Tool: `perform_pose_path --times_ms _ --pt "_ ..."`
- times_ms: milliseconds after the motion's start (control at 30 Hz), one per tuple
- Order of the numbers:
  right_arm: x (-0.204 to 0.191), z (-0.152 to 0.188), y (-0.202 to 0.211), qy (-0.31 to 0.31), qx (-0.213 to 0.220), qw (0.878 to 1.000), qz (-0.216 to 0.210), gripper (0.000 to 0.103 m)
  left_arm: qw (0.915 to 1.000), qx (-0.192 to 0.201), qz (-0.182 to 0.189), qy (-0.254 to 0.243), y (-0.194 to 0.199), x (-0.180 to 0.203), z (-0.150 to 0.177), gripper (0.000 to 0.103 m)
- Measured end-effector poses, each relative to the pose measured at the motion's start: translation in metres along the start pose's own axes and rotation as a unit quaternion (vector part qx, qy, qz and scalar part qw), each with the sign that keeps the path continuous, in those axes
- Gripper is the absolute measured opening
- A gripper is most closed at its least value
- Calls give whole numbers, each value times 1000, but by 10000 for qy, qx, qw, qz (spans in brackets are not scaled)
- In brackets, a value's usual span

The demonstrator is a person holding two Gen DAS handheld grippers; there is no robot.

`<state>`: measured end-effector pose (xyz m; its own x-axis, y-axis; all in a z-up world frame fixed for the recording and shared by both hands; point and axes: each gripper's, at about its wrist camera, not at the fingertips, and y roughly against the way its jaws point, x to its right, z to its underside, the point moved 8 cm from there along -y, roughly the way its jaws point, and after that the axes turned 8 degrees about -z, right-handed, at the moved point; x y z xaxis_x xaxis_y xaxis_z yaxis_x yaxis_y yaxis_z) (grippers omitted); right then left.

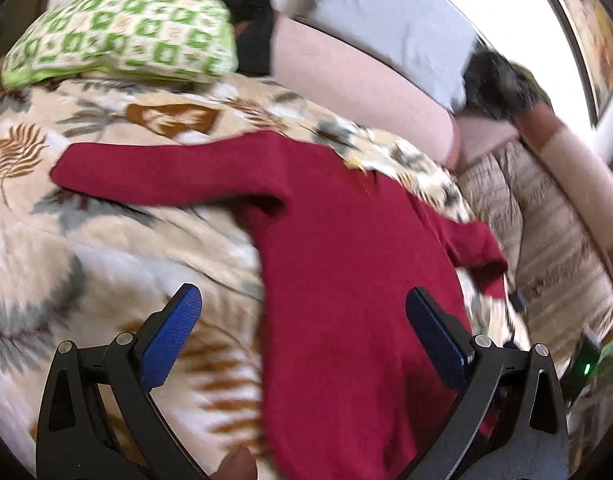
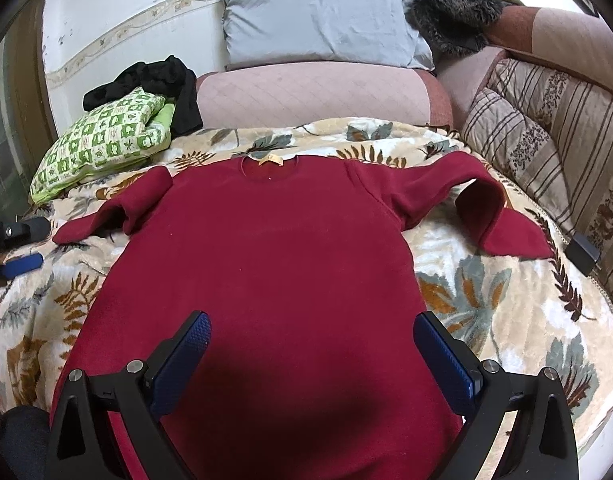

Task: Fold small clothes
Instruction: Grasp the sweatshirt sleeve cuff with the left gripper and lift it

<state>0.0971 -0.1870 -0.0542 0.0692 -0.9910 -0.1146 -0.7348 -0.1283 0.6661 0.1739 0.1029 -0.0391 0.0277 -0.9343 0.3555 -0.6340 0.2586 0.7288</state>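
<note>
The dark red long-sleeved fleece sweater lies flat, collar toward the top of the frame, on the cream leaf-print blanket. Your right gripper hangs over its hem at lower centre, fingers spread, holding nothing. Your left gripper is spread too, straddling the sweater's edge. A green-checked pillow sits upper left.

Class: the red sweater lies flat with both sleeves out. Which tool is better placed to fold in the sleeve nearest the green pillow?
Probably the left tool: it sits open beside that sleeve, while the right tool hovers over the sweater's hem.
</note>
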Motion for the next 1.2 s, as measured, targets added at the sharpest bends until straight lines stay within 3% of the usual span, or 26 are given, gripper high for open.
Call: perform_pose_path --times_ms 100,200,300,400,500,667,833,933,1033,1133,1200 --pt "-1 0 0 8 9 10000 -8 101 9984 -123 30 545 -7 -52 -21 102" --pt "-1 1 -1 -17 -4 10000 -41 100 9907 -139 122 1352 -8 -114 -46 102" --pt "0 1 -2 -73 -12 9999 -81 100 9739 -114 549 2200 -8 -161 -66 102" --pt "1 2 -5 -108 -44 9999 -119 100 9619 -2 596 2668 -17 -192 -79 102" --pt "1 3 -8 -131 -96 9998 -145 100 9553 -40 700 2871 -31 -203 -82 102" --pt "0 3 -11 -123 -150 9997 -158 99 9541 -19 410 2968 -59 -217 -82 102" --pt "0 4 -12 -160 -172 9996 -180 99 9498 292 368 3093 -65 -226 -91 102" --pt "-1 5 -13 -144 -198 9995 -183 99 9490 526 586 3054 -60 -222 -100 99" --pt "-1 5 -14 -153 -209 9995 -180 99 9443 676 643 3155 -57 -224 -103 89" --pt "-1 5 -15 -154 -230 9994 -185 99 9449 521 366 3210 -65 -230 -97 68" --pt "-2 6 -15 -140 -247 9994 -185 99 9481 390 40 3156 -72 -235 -92 38"
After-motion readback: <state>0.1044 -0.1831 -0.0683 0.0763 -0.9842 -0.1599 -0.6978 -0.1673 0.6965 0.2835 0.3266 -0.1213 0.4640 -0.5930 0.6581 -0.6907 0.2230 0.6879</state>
